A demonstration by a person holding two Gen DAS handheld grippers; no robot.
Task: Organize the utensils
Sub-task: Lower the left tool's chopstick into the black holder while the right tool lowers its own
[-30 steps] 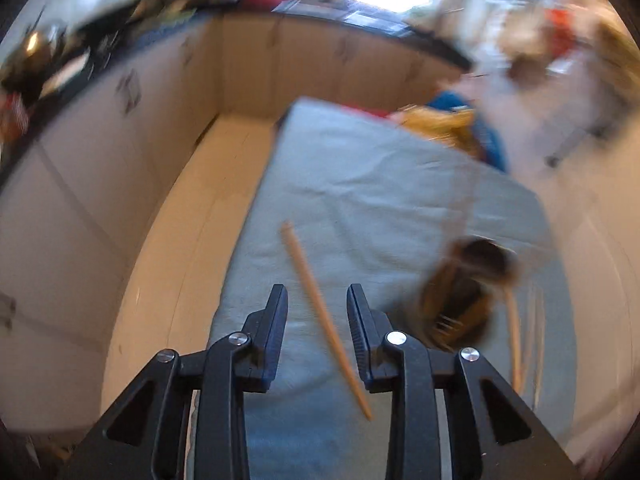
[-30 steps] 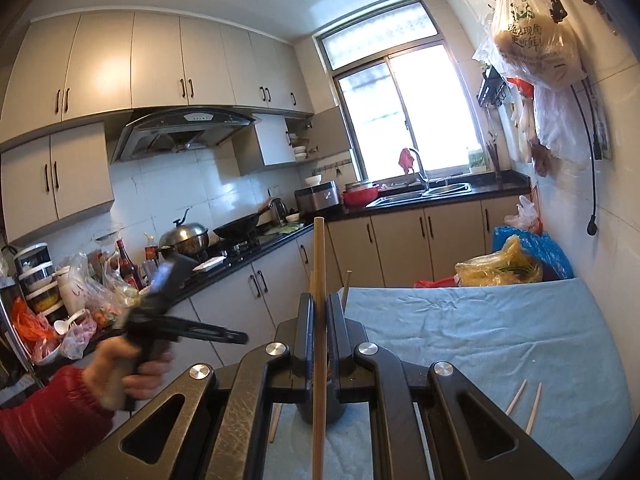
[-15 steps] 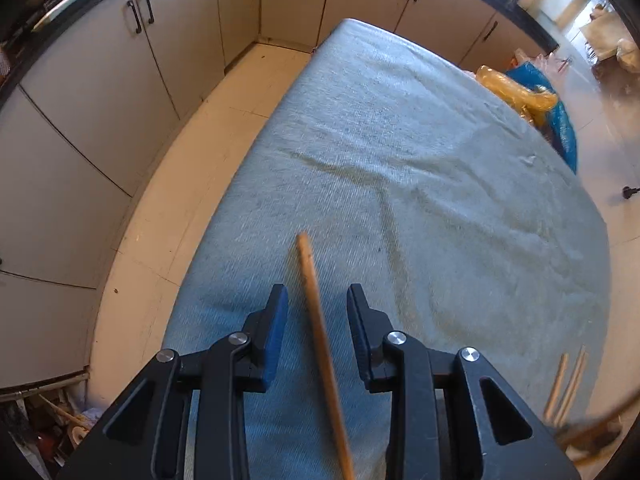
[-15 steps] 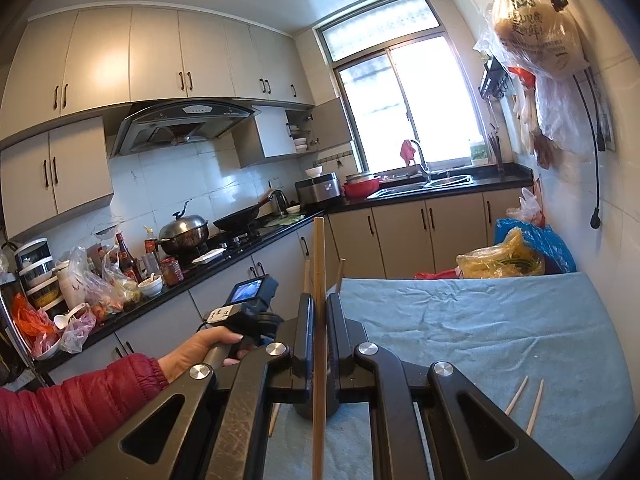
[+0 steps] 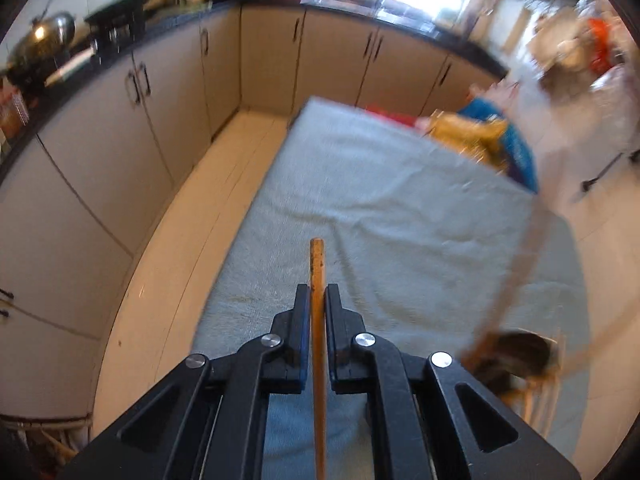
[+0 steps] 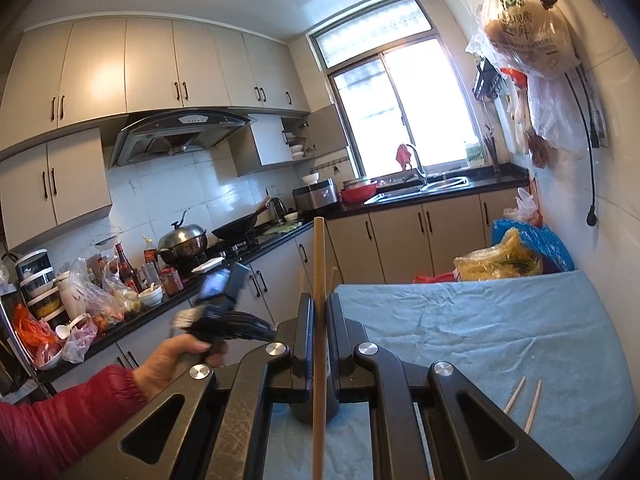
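My left gripper is shut on a wooden chopstick and holds it above the blue-grey tablecloth. My right gripper is shut on another wooden chopstick, which stands upright. A dark utensil holder with sticks in it is blurred at the lower right of the left wrist view; in the right wrist view it is mostly hidden behind my right gripper. Two pale chopsticks lie on the cloth at the right. The left gripper also shows in the right wrist view, held by a hand.
Kitchen cabinets and a counter with a wok and pot run along the left. Yellow and blue bags sit at the table's far end. The floor lies between table and cabinets. Bags hang on the right wall.
My left gripper has closed on the chopstick that lay between its open jaws and lifted it. The left view has swung up toward the far counter. My right gripper still holds its chopstick.
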